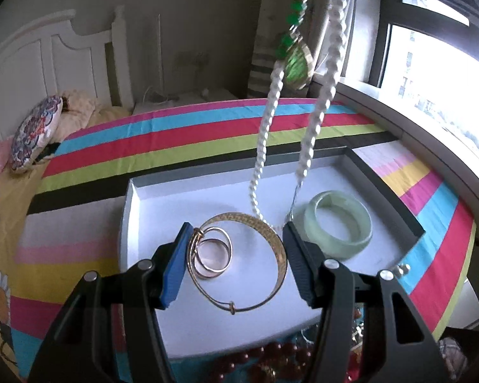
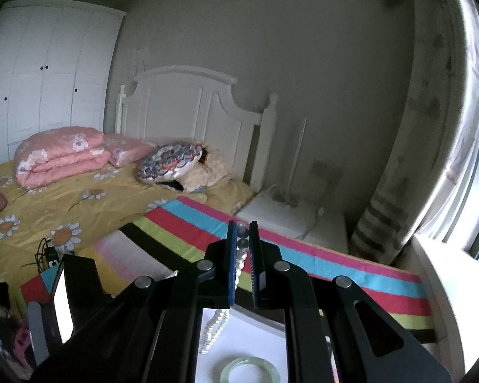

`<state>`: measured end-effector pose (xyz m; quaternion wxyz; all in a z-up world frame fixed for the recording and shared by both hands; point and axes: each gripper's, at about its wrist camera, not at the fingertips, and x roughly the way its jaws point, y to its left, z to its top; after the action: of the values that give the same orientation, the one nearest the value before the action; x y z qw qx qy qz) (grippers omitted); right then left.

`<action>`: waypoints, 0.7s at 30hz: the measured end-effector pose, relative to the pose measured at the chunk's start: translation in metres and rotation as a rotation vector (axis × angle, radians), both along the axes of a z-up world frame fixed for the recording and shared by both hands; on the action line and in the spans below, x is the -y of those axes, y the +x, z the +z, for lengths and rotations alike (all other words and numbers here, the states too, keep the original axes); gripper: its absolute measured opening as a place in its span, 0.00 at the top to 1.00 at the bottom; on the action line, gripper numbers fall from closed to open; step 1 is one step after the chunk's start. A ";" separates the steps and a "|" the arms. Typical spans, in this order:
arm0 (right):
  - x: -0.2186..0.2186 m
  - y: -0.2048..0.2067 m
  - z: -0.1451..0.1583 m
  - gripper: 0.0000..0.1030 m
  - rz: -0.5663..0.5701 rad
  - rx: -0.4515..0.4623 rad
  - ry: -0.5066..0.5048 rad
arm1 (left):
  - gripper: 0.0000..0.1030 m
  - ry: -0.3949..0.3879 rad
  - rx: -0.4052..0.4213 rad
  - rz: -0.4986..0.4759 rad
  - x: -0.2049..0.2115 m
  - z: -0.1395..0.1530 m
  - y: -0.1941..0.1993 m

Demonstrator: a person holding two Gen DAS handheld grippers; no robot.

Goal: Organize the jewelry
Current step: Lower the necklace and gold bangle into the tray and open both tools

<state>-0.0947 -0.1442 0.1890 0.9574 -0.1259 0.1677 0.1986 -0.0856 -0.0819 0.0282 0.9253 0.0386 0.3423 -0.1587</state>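
Pearl necklace (image 1: 316,118): hangs in two white strands from above the top of the left wrist view down to the white tray; its lower end touches the tray floor between the gold bangle and the jade bangle, just ahead of the left tongs' right finger.
Green pendant (image 1: 296,63): dangles with green beads high on the necklace, well above the tray.
Right tongs (image 2: 242,239): nearly closed, pinching pearls of the necklace between the two fingers; the strand drops from there to the tray below.
Left tongs (image 1: 236,229): wide apart, gripping nothing, low over the tray's near half.
Gold bangle (image 1: 273,239): lies flat on the tray, between the left tongs' fingers.
Thin gold rings (image 1: 212,255): linked hoops lying inside and across the gold bangle, touching the left tongs' blue finger pad (image 1: 175,271).
Jade bangle (image 1: 338,226): pale green, flat on the tray, right of the gold bangle and just beyond the left tongs' right finger.
White tray (image 1: 150,217): shallow, dark-rimmed, on the tabletop.
Red bead strand (image 1: 271,357): on the near side of the tray, off it.
Striped cloth (image 1: 207,127): covers the tabletop under the tray.
Bed (image 2: 79,198): beyond the tray, yellow flowered cover, pink quilt.
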 end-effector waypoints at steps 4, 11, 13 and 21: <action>0.002 0.018 -0.028 0.91 -0.008 -0.091 -0.018 | 0.45 0.006 -0.019 0.002 0.002 -0.009 0.005; 0.012 0.039 -0.083 0.91 -0.001 -0.286 -0.007 | 0.40 0.026 0.000 0.013 0.008 -0.012 0.007; 0.016 0.043 -0.095 0.91 0.006 -0.335 0.021 | 0.35 0.032 0.000 0.015 0.009 -0.013 0.007; 0.024 0.046 -0.112 0.58 0.015 -0.432 0.072 | 0.14 0.038 0.023 0.041 0.007 -0.010 0.005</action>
<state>-0.0489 -0.1685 0.0765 0.9017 -0.0476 0.3608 0.2337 -0.0806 -0.0890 0.0183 0.9313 0.0511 0.3354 -0.1326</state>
